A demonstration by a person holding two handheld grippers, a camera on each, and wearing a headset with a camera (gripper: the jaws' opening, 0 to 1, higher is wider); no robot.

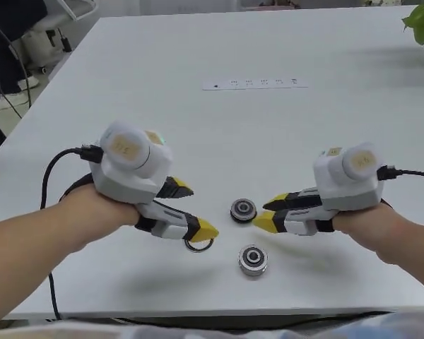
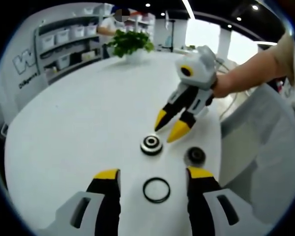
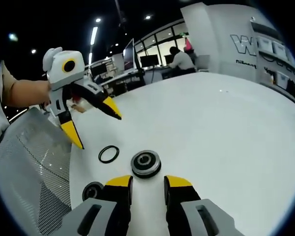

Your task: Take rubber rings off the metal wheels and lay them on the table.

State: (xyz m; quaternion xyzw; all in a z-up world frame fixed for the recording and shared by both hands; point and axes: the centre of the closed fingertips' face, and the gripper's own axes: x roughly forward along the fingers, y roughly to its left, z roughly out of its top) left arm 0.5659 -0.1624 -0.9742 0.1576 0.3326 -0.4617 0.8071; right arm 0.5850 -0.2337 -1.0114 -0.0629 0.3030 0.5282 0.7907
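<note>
1. Nearest, saw left tongs (image 1: 199, 210) in a hand, jaws wide apart and empty, tips just above the tabletop (image 1: 283, 141).
2. Found one rubber ring (image 1: 199, 245) already off, lying flat on the tabletop under the lower tip.
3. Noted two metal wheels to its right: far wheel (image 1: 243, 210) between both tongs, near wheel (image 1: 253, 259) closer to the front edge.
4. Saw right tongs (image 1: 266, 212), jaws slightly apart, gripping nothing, tips just beside the far wheel.
</note>
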